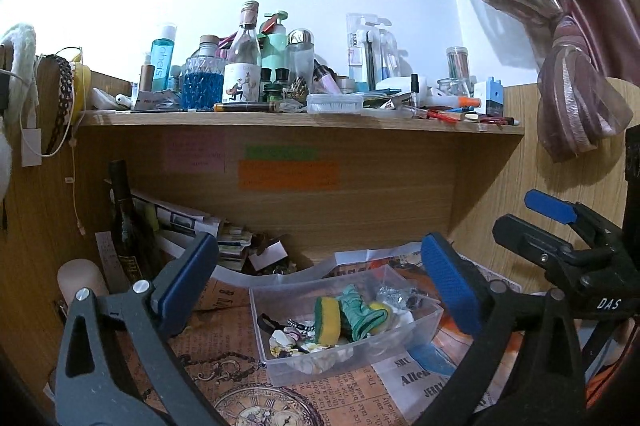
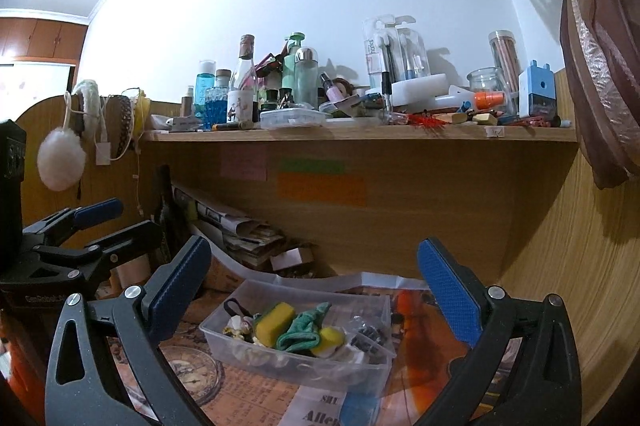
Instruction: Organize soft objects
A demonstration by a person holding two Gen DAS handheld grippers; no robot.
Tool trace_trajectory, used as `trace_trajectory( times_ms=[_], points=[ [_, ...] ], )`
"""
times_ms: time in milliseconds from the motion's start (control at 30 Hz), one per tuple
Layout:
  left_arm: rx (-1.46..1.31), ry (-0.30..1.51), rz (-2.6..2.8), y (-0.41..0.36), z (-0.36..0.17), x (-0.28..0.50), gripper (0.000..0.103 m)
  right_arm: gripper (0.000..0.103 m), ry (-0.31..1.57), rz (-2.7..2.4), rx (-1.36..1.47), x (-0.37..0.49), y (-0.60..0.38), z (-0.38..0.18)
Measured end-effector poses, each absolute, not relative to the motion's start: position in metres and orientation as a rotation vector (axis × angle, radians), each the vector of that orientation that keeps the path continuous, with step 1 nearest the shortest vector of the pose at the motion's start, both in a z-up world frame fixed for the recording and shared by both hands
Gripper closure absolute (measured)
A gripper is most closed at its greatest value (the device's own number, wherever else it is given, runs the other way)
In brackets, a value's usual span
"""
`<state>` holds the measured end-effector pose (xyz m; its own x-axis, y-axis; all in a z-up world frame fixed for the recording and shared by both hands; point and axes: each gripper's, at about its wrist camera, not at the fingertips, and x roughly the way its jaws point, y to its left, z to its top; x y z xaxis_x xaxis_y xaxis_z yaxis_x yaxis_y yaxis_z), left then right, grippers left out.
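Bin point(image 1: 420, 330) below open left claw point(image 1: 320, 286)

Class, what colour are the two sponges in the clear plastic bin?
The sponges are yellow with a green scouring layer, clearest in the right wrist view.

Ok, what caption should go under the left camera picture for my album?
Open left gripper above a clear bin of sponges and a green cloth, below a crowded shelf.
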<state>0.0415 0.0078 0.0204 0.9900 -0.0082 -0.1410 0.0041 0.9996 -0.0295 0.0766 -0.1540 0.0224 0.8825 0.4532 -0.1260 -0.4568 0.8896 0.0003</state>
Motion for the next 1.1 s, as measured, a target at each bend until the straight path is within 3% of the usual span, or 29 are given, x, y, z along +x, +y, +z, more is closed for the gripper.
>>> trace_trajectory(
  times_ms=[1100],
  points=[
    [-0.019,0.145,-0.016,0.0051,0.0175,0.0429,0.000,0.000,0.134,0.467,-0.016,0.0750,-0.1486,0.0211]
  ],
)
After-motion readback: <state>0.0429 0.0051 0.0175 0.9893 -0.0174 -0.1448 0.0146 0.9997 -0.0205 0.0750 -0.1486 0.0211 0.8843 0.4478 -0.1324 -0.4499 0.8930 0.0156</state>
